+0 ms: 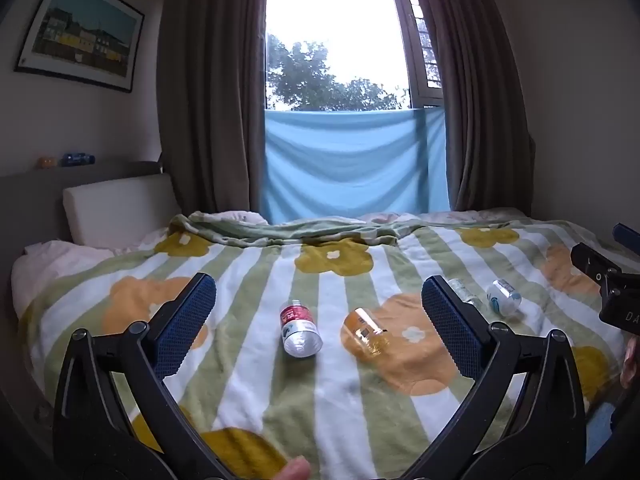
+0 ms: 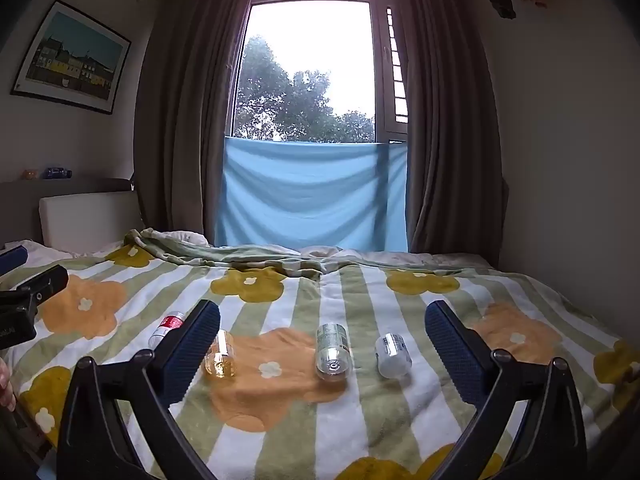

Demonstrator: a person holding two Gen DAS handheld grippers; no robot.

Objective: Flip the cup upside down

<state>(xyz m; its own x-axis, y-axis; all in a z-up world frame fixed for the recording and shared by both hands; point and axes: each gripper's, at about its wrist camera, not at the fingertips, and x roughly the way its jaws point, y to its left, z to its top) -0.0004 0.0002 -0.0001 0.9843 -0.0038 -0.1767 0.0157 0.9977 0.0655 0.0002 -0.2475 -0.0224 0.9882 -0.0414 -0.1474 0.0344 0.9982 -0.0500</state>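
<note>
Several small plastic bottles lie on their sides on the flowered blanket; no cup shows. A red-labelled bottle point(image 1: 299, 330) point(image 2: 167, 327) lies furthest left, then an amber one point(image 1: 366, 334) point(image 2: 221, 359), a clear one point(image 2: 332, 351) point(image 1: 464, 295) and a white-labelled one point(image 2: 393, 355) point(image 1: 503, 297). My left gripper point(image 1: 318, 312) is open and empty, above the blanket, short of the red and amber bottles. My right gripper point(image 2: 322, 338) is open and empty, with the clear and white-labelled bottles between its fingers in view, further off.
The bed's striped blanket point(image 1: 340, 400) fills the foreground. A white pillow point(image 1: 120, 208) stands at the back left. Curtains and a blue sheet point(image 1: 356, 164) hang at the window behind. The other gripper shows at the right edge point(image 1: 608, 284) and at the left edge point(image 2: 28, 300).
</note>
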